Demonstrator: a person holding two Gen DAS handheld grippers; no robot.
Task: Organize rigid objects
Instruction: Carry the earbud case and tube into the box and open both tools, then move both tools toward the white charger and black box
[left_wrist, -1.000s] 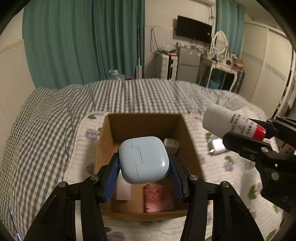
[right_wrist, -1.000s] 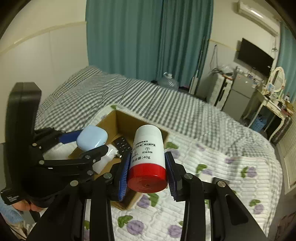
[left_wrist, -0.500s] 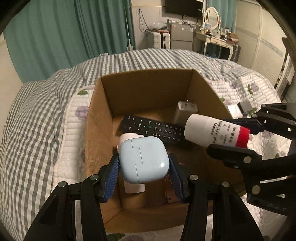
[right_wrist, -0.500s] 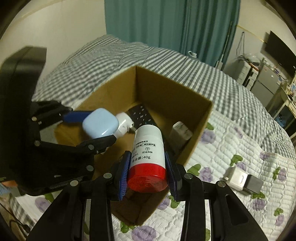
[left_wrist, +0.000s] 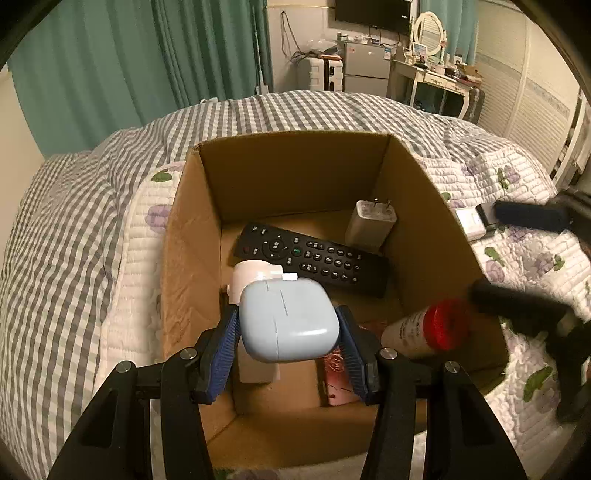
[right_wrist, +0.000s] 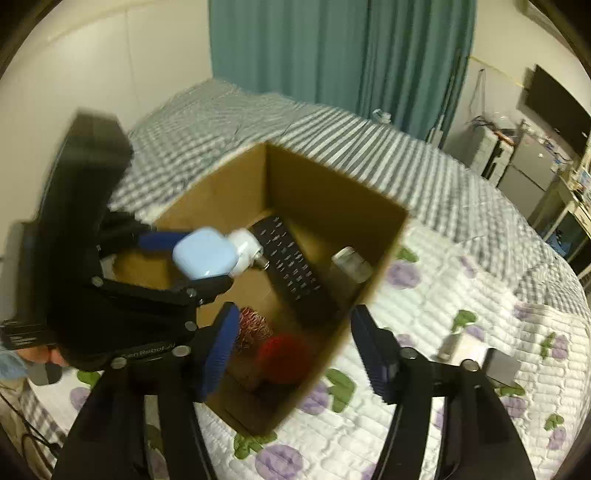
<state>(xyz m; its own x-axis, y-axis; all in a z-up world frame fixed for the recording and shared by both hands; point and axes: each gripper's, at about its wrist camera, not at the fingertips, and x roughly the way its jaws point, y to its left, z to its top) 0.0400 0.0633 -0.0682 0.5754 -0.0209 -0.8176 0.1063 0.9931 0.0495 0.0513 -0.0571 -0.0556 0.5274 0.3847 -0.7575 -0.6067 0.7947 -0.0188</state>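
My left gripper (left_wrist: 288, 349) is shut on a pale blue earbud case (left_wrist: 288, 321) and holds it over the open cardboard box (left_wrist: 295, 173) on the bed. It also shows in the right wrist view (right_wrist: 205, 258). My right gripper (right_wrist: 299, 347) is open and empty above the box's near right corner (right_wrist: 332, 354). The white tube with a red cap (left_wrist: 428, 330) is free inside the box at the right wall, blurred; its red cap (right_wrist: 282, 356) shows in the right wrist view.
In the box lie a black remote (left_wrist: 314, 258), a white charger plug (left_wrist: 371, 225), a white bulb-like item (left_wrist: 255, 277) and a pink packet (left_wrist: 336, 380). A small white and grey device (right_wrist: 491, 356) lies on the flowered quilt right of the box.
My right gripper opened and let go of the red-capped tube, which dropped into the box. My left gripper moved lower over the box, still holding the blue case.
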